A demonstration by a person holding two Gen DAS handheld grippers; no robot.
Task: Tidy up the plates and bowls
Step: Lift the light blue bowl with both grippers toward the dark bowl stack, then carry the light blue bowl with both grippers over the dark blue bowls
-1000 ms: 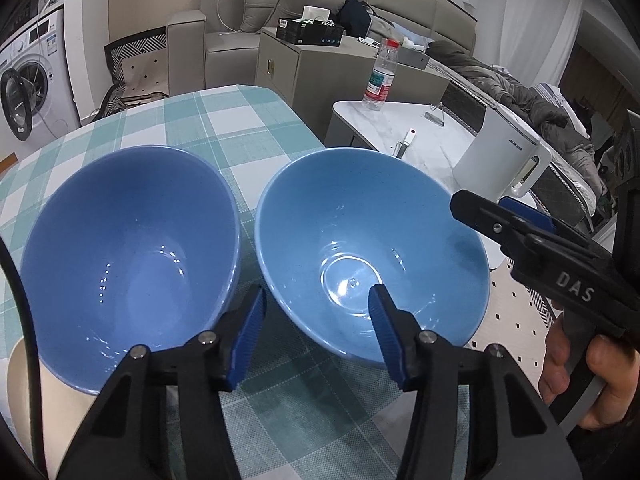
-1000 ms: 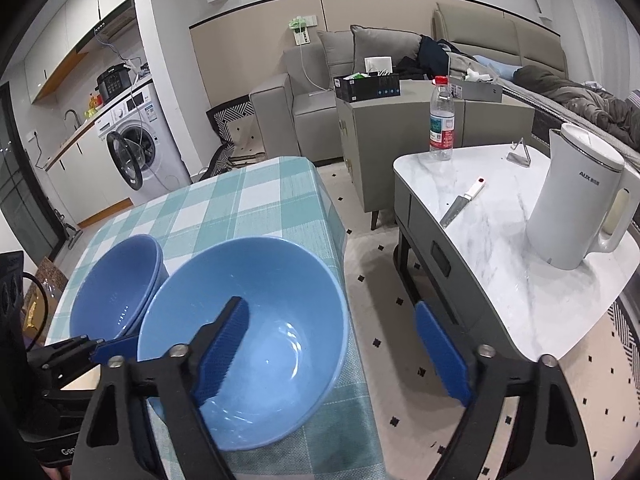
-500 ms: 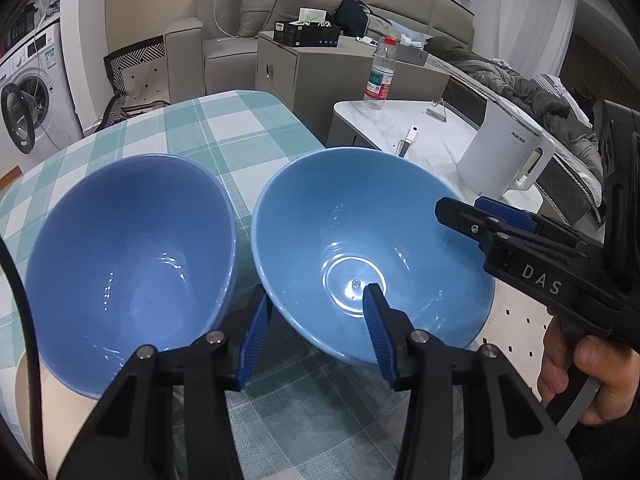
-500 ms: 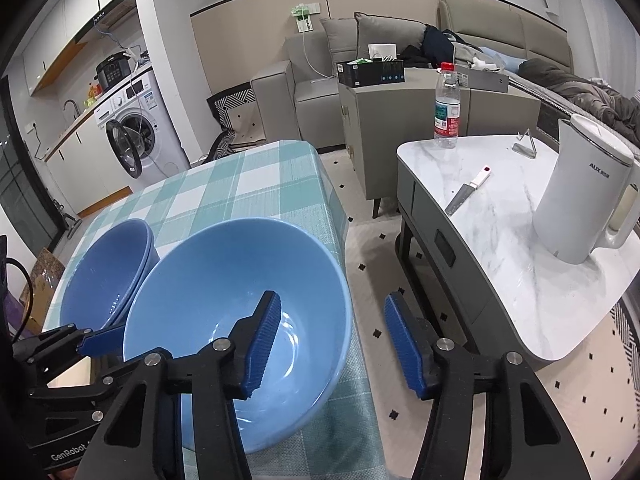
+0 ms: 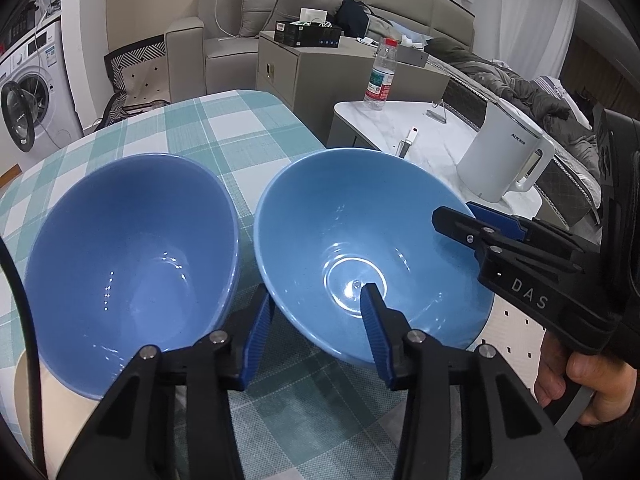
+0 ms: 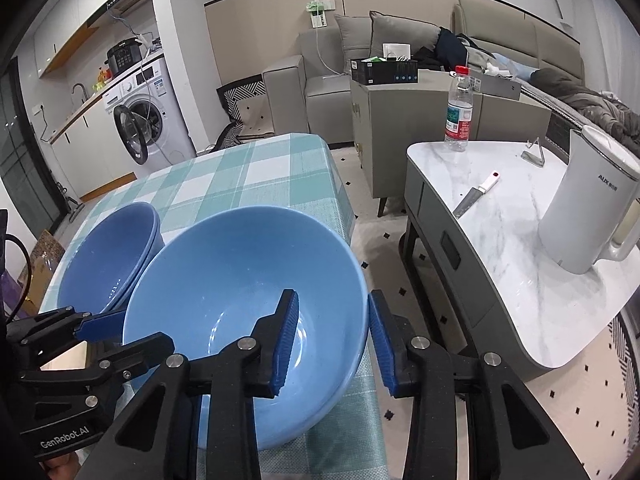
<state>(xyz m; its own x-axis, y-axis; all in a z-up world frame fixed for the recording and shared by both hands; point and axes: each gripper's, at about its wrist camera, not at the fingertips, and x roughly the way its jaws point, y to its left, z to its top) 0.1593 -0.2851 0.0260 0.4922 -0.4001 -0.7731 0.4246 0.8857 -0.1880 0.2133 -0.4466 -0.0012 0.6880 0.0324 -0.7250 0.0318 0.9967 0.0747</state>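
Both my grippers (image 5: 316, 322) (image 6: 332, 338) have just been closing on the lighter bowl's (image 5: 340, 220) rim, one pad inside, one outside. Whether they pinch yet, I can't tell. Next I'd lift it into the darker bowl (image 5: 132, 256).

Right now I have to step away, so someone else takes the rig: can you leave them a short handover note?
Left tongs: astride the light bowl at its near rim, just been closing; grip unclear.
Right tongs: astride its right rim, just been closing, not yet clamped.
Light bowl stands on the table beside the darker stack.
Done: darker bowls look nested.
To do: probably light bowl onto stack.
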